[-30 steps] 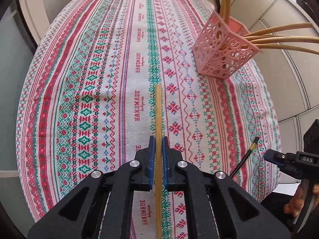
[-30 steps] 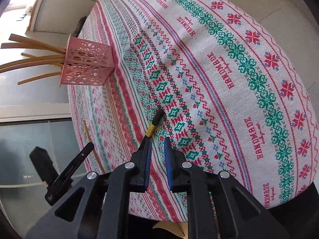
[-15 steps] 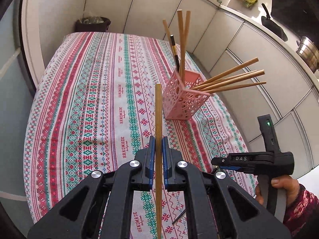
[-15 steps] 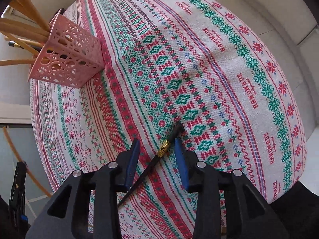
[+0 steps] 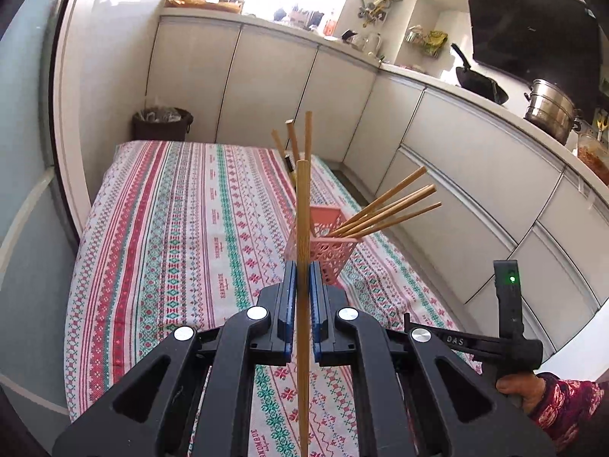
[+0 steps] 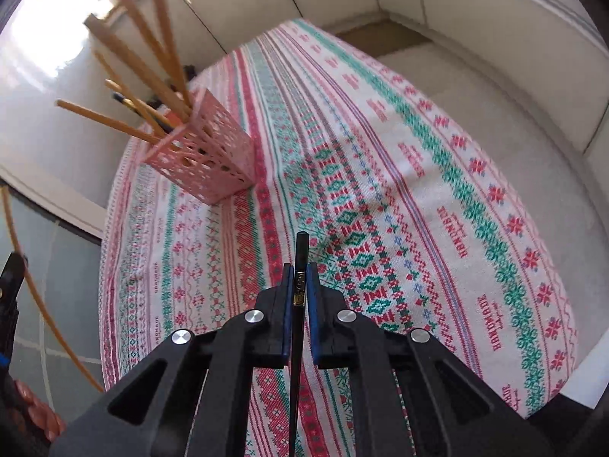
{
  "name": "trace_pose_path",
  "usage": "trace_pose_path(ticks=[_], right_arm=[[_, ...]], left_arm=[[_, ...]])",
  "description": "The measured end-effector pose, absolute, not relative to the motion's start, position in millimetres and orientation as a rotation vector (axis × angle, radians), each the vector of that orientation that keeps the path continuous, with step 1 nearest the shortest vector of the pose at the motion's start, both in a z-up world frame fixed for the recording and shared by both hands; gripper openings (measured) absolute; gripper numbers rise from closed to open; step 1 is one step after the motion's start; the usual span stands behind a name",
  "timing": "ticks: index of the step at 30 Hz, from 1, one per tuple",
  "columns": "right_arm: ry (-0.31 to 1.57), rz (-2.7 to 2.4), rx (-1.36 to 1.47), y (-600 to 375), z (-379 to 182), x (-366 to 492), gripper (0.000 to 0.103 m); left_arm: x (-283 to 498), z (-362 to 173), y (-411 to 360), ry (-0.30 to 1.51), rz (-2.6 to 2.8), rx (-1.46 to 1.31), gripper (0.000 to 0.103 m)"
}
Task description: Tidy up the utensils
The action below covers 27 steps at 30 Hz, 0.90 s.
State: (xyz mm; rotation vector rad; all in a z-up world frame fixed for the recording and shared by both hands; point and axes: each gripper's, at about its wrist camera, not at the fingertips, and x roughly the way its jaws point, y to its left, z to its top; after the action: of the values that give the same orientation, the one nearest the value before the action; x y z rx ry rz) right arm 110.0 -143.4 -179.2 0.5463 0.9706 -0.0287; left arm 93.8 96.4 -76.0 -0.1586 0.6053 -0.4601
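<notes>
My left gripper (image 5: pixel 302 278) is shut on a wooden chopstick (image 5: pixel 303 209) and holds it upright above the table, in front of the pink lattice holder (image 5: pixel 331 255). The holder stands on the patterned tablecloth (image 5: pixel 182 228) with several wooden chopsticks leaning out. My right gripper (image 6: pixel 299 280) is shut on a black chopstick (image 6: pixel 300 251) with a gold band, lifted off the cloth. The holder (image 6: pixel 205 160) is ahead to the left in the right wrist view. The left gripper's wooden chopstick (image 6: pixel 42 304) shows at that view's left edge.
White kitchen cabinets (image 5: pixel 437 152) run along the far and right sides of the table. A dark bin (image 5: pixel 161 123) stands behind the table's far end. A wok and a steel pot (image 5: pixel 552 110) sit on the counter. The other hand's gripper handle (image 5: pixel 506 323) is at lower right.
My right gripper has closed on the black chopstick and lifted it off the cloth. My left gripper has tilted up and raised the wooden chopstick toward the holder.
</notes>
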Motion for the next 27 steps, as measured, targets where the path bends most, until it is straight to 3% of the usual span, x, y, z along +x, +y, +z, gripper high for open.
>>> trace_pose_path(ticks=[10, 19, 27], right_arm=[[0.474, 0.012, 0.352, -154, -72, 51, 0.007], [0.258, -0.001, 0.415, -217, 11, 93, 0.007], [0.177, 0.049, 0.439, -248, 59, 166, 0.007]], left_arm=[[65, -25, 63, 0.3, -0.497, -0.136, 0.006], [120, 20, 11, 0.15, -0.461, -0.131, 0.006], [186, 9, -18, 0.109, -0.41, -0.108, 0.006]])
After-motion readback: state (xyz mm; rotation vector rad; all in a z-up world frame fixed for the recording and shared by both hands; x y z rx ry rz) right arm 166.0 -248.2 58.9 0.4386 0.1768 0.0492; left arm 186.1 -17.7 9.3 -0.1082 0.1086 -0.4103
